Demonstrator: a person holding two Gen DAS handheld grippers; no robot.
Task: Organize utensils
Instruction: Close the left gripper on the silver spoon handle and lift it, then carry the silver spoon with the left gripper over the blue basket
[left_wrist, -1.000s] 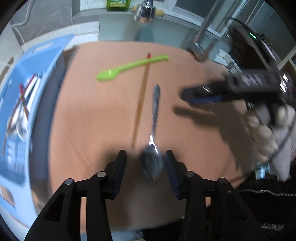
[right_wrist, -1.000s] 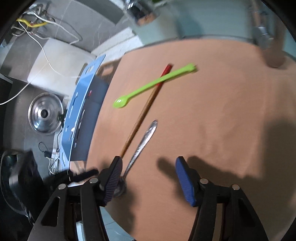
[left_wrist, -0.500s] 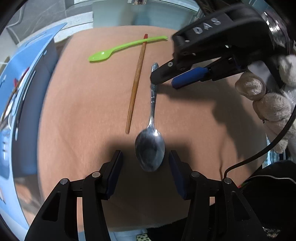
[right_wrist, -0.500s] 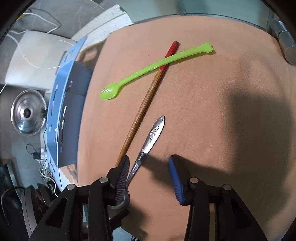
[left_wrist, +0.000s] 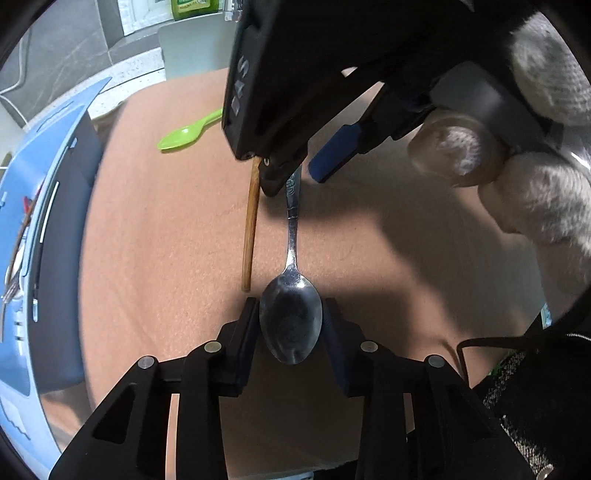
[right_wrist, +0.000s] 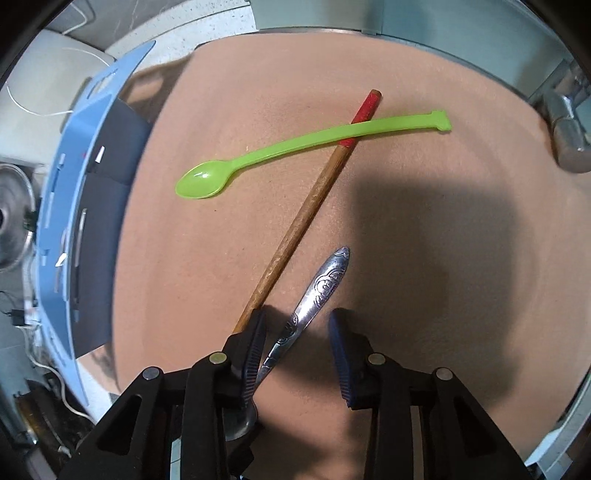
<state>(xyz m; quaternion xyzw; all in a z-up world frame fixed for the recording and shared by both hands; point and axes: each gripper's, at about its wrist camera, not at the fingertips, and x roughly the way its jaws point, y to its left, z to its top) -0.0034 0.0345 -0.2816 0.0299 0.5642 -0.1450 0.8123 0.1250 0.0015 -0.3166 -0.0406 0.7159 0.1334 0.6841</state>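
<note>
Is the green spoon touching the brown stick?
Touching. The right wrist view shows the green spoon lying across the red end of the brown stick, its handle resting right on top where they cross.

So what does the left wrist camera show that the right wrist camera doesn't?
Only the left wrist view shows the metal spoon's bowl squeezed between the left gripper jaws, plus the gloved hand.

Only the right wrist view shows the chopstick's red end under the green spoon's handle, and the open right gripper straddling the metal handle.

Both show the metal spoon, chopstick, green spoon and blue organizer.
</note>
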